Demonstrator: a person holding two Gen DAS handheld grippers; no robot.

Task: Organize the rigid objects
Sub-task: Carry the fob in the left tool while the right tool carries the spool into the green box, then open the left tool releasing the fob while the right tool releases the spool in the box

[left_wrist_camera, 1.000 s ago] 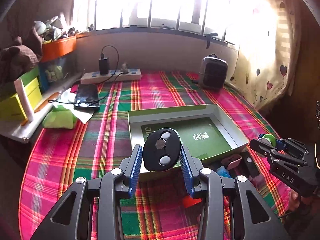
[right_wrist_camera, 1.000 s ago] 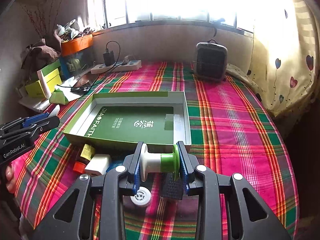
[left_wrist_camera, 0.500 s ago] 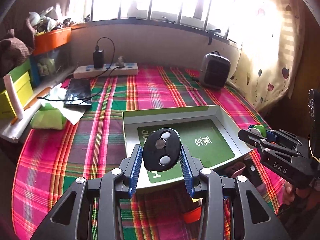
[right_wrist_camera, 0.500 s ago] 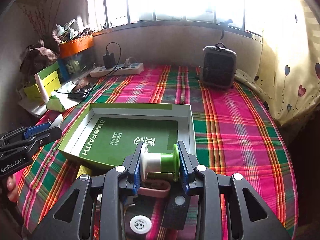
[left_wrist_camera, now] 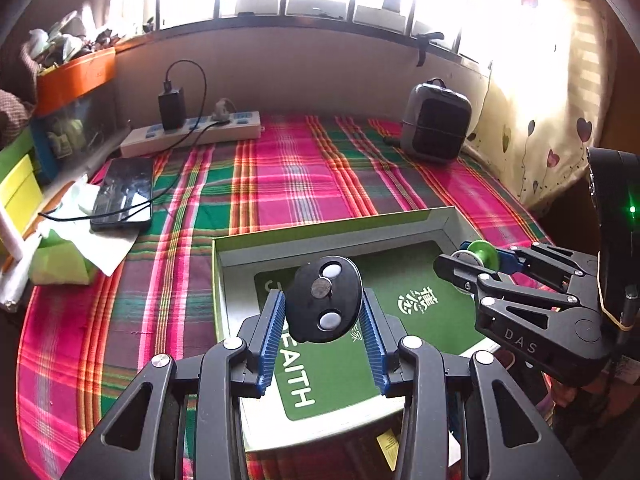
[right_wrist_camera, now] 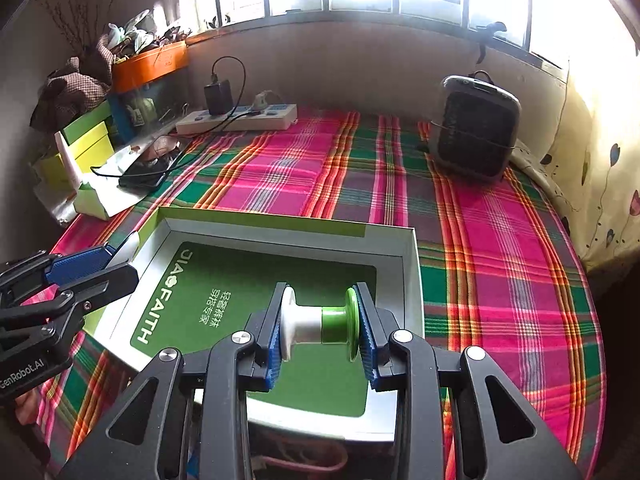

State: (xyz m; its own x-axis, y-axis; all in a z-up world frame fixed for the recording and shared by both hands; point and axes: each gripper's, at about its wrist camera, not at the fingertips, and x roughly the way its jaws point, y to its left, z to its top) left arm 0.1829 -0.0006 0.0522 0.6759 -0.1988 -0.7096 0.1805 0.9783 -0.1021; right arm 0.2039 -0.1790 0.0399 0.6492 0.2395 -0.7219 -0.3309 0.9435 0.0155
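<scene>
the surface is a bed [left_wrist_camera: 304, 176] covered in a plaid cloth. on it lies the open green box [left_wrist_camera: 332, 232], the receiving container. compared with a second ago, the box fills more of both wrist views and now sits directly under both claws; previously its near edge lay ahead of them, with loose small items visible below. we judge this to mean the carry phase is nearly complete and release into the box is the next step.

left claw [left_wrist_camera: 324, 320]: clamped on the black oval piece [left_wrist_camera: 325, 300], one blue pad on each side. the piece is held clear above the box floor, over its near-left area.

right claw [right_wrist_camera: 320, 328]: clamped on the white-and-green spool [right_wrist_camera: 318, 324], pads pressing both end flanges, axis running across the jaws. the spool hangs above the near-right part of the box floor, not touching it.

in the left wrist view we see the right claw to the right, over the right wall of the box.
</scene>
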